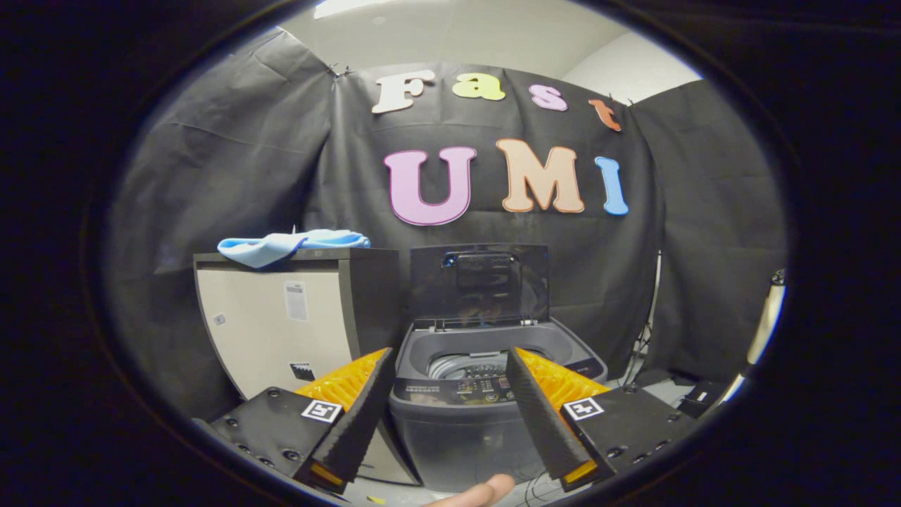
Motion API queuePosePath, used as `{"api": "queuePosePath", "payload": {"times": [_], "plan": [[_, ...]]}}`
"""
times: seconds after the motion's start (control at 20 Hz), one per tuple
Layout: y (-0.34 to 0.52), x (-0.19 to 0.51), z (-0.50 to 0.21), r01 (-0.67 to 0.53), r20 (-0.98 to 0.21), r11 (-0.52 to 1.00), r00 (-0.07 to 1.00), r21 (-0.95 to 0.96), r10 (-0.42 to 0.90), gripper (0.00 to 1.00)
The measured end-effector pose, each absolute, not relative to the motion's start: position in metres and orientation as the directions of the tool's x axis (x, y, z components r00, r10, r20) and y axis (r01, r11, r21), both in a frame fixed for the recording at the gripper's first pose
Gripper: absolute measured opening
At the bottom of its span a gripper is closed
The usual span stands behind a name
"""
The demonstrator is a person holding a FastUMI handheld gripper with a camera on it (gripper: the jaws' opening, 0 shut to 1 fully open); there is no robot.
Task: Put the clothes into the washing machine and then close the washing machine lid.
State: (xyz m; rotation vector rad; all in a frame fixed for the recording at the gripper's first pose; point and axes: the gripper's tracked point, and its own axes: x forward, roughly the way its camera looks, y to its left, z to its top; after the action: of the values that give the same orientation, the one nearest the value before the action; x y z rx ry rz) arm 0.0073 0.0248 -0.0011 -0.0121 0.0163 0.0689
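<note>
A small grey top-loading washing machine stands straight ahead, beyond my fingers. Its lid is raised upright at the back and the steel drum shows inside. A light blue cloth lies crumpled on top of a cabinet to the left of the machine, well above and beyond my left finger. My gripper is open, with nothing between its fingers; the machine's front panel shows in the gap.
The cabinet stands close against the machine's left side. Black cloth walls close off the back and both sides. Cables and a dark box lie on the floor to the right. A person's fingertip shows just below the fingers.
</note>
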Motion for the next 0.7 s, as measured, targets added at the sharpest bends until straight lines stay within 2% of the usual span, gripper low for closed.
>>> {"api": "queuePosePath", "payload": {"times": [0.15,0.5,0.7], "plan": [[0.041,0.012,0.007,-0.119,-0.052,0.992,0.992,-0.031,0.118,0.98],[0.107,0.037,0.064,-0.115,0.003,0.993,0.993,-0.023,0.115,0.98],[0.174,0.073,0.127,-0.186,0.072,0.982,0.98,0.018,0.184,0.98]]}}
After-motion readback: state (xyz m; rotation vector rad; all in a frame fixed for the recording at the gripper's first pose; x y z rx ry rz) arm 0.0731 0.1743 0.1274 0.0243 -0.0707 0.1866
